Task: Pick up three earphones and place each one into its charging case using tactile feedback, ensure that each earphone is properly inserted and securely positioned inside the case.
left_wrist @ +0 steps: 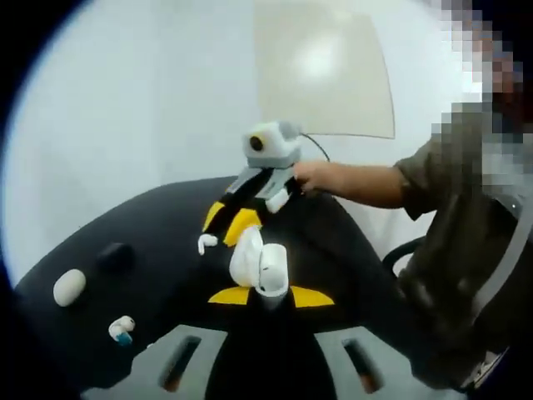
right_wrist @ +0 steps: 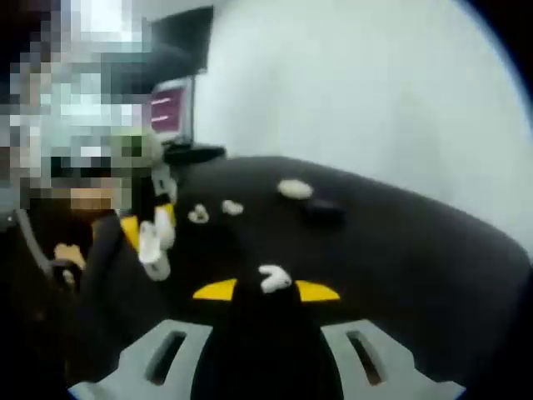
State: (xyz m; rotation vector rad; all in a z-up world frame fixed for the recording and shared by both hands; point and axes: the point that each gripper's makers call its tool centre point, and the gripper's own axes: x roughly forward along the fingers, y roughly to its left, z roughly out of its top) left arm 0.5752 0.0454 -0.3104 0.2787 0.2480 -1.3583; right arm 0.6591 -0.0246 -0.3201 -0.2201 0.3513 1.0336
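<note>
The left claw [left_wrist: 269, 297] holds an open white charging case [left_wrist: 259, 267], but its yellow-tipped fingers [left_wrist: 230, 295] are mostly covered by the case, so the exact contact is hard to read. The case's inside is too small to tell whether anything sits in it. In the right gripper view the whole scene is soft; the right claw [right_wrist: 266, 290] pinches a white earphone [right_wrist: 273, 277] whose shape is smeared. Two small white things [right_wrist: 215, 211] on the table [right_wrist: 400, 258] beyond are too blurred to name. The dark case [right_wrist: 323, 209] there blends into the dark table. The table's near edge is cut off in both views.
</note>
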